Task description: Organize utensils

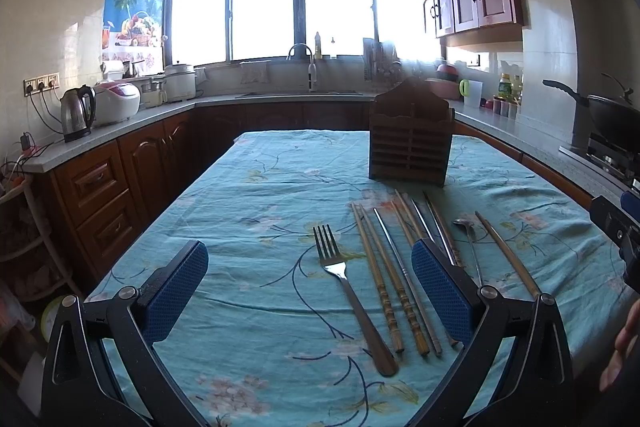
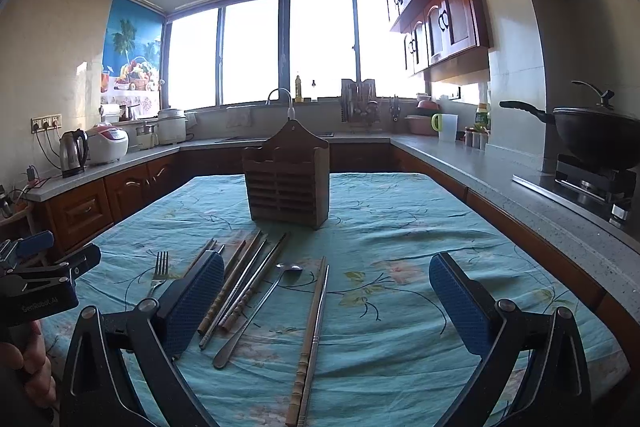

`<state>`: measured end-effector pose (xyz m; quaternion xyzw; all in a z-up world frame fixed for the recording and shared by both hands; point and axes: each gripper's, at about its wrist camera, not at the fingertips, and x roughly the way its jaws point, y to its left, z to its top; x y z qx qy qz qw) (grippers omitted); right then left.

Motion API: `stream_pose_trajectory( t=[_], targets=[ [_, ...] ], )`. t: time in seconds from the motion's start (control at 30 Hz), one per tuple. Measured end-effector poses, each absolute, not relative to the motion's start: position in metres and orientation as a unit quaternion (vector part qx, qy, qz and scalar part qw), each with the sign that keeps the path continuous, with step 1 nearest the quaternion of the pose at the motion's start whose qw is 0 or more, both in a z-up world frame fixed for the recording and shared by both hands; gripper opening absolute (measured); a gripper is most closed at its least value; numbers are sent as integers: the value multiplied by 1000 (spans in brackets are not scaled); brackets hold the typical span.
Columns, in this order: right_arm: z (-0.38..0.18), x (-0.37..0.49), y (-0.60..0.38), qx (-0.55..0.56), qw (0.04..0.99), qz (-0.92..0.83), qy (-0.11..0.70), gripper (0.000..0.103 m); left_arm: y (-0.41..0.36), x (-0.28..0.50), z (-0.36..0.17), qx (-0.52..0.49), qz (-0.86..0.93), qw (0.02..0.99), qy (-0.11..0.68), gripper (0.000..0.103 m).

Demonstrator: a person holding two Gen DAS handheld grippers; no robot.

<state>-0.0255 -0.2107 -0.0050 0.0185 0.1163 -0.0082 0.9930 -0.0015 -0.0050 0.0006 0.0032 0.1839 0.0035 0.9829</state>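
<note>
1. On the tabletop (image 1: 248,187), covered by a teal floral cloth, a wooden slatted utensil holder (image 1: 410,143) stands upright toward the far end, right of centre in the left wrist view.
2. Nearer than the holder, well apart from it, the utensils lie loose in a rough row: a steel fork (image 1: 346,291) at the left, bamboo and metal chopsticks (image 1: 384,279) beside it, a steel spoon (image 2: 256,311) further right, then one more pair of chopsticks (image 2: 312,331) (one bamboo, one metal) at the right end.
3. Left claw (image 1: 310,291) hangs low over the near edge with its blue pads spread fully wide, holding nothing; the fork and several chopsticks lie below the gap.
4. Right claw (image 2: 326,303) is likewise wide open and empty, above the spoon and the rightmost pair.
5. Bare cloth lies to the left of the fork and to the right of the last pair, out to both side edges.
6. Kitchen counters (image 2: 480,167) flank the tabletop closely on both sides.
</note>
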Motion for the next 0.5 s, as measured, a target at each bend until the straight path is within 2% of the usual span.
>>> stream_pose_trajectory(
  t=[0.5],
  targets=[
    [-6, -25, -207, 22, 993, -3, 115, 103, -5, -1, 1, 1, 2, 982, 187, 103]
  ],
)
